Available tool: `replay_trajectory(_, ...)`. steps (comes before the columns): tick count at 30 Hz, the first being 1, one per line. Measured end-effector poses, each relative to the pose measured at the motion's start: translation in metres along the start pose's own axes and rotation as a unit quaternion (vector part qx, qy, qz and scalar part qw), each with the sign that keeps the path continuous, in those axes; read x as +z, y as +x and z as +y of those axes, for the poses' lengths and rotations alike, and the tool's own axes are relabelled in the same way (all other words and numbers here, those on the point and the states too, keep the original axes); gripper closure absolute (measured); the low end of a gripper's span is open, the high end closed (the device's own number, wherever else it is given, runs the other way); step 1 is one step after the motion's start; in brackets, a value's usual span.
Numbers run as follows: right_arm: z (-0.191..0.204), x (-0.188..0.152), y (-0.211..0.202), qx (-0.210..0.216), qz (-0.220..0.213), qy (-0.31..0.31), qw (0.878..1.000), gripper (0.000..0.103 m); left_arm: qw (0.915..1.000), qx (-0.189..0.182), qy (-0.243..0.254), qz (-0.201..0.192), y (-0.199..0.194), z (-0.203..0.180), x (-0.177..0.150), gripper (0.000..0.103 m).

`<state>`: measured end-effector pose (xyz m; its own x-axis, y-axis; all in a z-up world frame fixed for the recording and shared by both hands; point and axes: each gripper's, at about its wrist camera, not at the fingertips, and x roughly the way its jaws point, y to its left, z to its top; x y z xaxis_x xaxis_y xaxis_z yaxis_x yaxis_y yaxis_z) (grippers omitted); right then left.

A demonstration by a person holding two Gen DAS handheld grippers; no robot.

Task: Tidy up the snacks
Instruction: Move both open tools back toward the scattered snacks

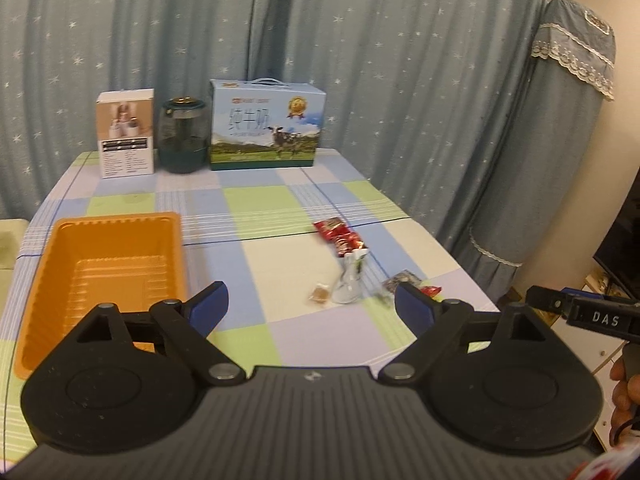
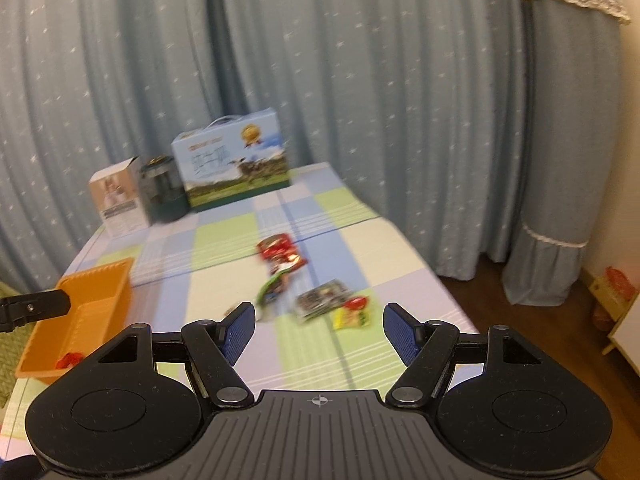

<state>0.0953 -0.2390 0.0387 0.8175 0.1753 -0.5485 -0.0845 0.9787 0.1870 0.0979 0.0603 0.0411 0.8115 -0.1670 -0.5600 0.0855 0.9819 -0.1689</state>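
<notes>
Snacks (image 1: 352, 264) lie loose in a scattered line on the right half of the desk (image 1: 256, 208), running from a red packet (image 1: 338, 236) at the far end toward the near right edge. The line's long axis goes diagonally, far-centre to near-right. In my right wrist view the same group shows as the red packet (image 2: 280, 252), a green-edged wrapper (image 2: 274, 288) lying lengthwise along that diagonal, a dark flat packet (image 2: 322, 300) and a yellow-and-red packet (image 2: 354, 312); motion blur hides finer detail.

An orange tray (image 1: 104, 276) sits on the left side of the desk, well apart from the snacks, its long axis running from the near edge toward the far edge. A small red item (image 2: 68, 360) lies in its near corner.

The desk carries a checked cloth in blue, green, white and lilac. At its far edge stand a white carton (image 1: 126, 134), a dark glass jar (image 1: 182, 136) and a milk box (image 1: 266, 126) with a carry handle, side by side. Blue star-print curtains (image 1: 280, 40) hang behind. A tall unit under a blue lace-trimmed cover (image 1: 548, 140) stands to the right, on a wooden floor (image 2: 500, 300).

My left gripper (image 1: 310, 306) has its jaws wide apart with nothing between them. My right gripper (image 2: 318, 330) also has its jaws apart and holds nothing. Both are raised above the near end of the desk, pointing downward across it.
</notes>
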Motion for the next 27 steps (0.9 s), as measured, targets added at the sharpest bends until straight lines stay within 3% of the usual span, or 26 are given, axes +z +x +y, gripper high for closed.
replay_trajectory(7, -0.028, 0.010, 0.013, -0.014, -0.002, -0.006, 1.000, 0.032, 0.9997, -0.008, 0.023, 0.008, 0.025, -0.014, 0.009, 0.014)
replay_trajectory(14, -0.047, 0.007, 0.047, 0.005, 0.027, -0.037, 0.999, 0.032, 0.9978, 0.000, 0.058, 0.032, 0.054, -0.025, 0.007, 0.014)
replay_trajectory(27, -0.050, -0.020, 0.132, 0.041, 0.082, -0.100, 0.991, 0.033, 0.9938, -0.032, 0.079, 0.071, 0.131, -0.027, -0.017, 0.014)
